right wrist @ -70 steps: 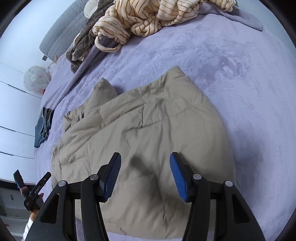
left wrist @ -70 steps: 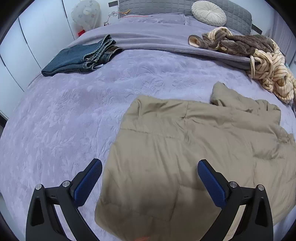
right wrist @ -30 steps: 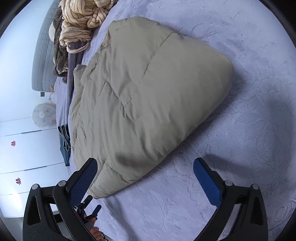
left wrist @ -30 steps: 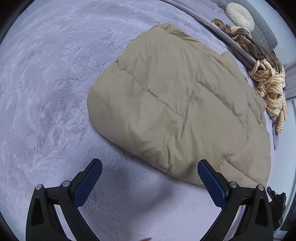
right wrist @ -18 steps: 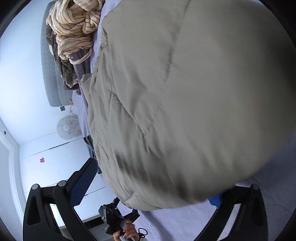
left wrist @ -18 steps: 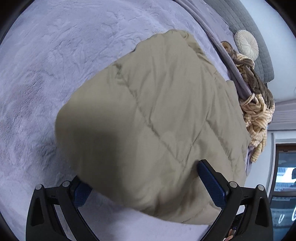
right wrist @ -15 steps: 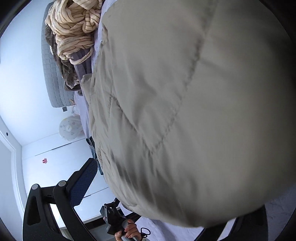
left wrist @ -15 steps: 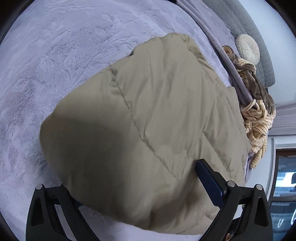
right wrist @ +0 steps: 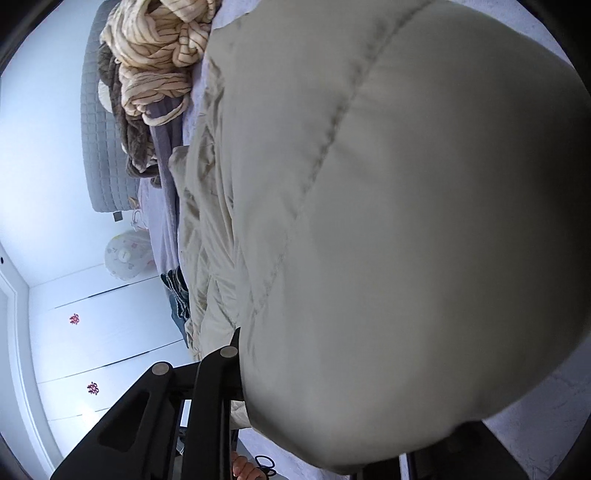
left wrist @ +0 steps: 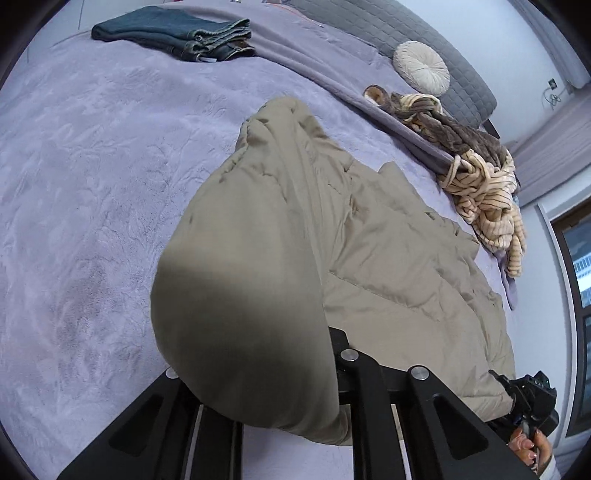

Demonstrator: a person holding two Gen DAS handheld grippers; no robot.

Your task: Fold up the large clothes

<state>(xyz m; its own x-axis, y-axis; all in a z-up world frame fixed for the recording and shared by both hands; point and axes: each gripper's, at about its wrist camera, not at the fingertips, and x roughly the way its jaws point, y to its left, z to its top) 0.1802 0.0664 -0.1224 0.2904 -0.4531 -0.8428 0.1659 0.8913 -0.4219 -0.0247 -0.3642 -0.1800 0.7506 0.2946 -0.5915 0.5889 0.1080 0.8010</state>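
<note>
A khaki quilted jacket (left wrist: 388,240) lies spread on the lilac bedspread (left wrist: 92,166). In the left wrist view its near corner bulges up over my left gripper (left wrist: 258,373), whose jaws are closing with the fabric pinched between them; the pads are hidden under the cloth. The same jacket (right wrist: 388,221) fills the right wrist view, and my right gripper (right wrist: 332,413) is closing on its other near corner, pads also covered. At the left view's lower right edge the right gripper's body (left wrist: 528,402) shows, held by a hand (left wrist: 532,446).
Folded jeans (left wrist: 177,33) lie at the far left of the bed. A striped beige and brown blanket pile (left wrist: 480,184) sits at the far right, with a round cushion (left wrist: 421,68) against the grey headboard (left wrist: 369,26). White wardrobe doors (right wrist: 92,332) and a fan (right wrist: 125,254) stand beyond.
Both grippers stood wide open over the jacket's near edge, then closed in on its corners. The left corner has lifted off the bed, and more of the bed's far end shows.
</note>
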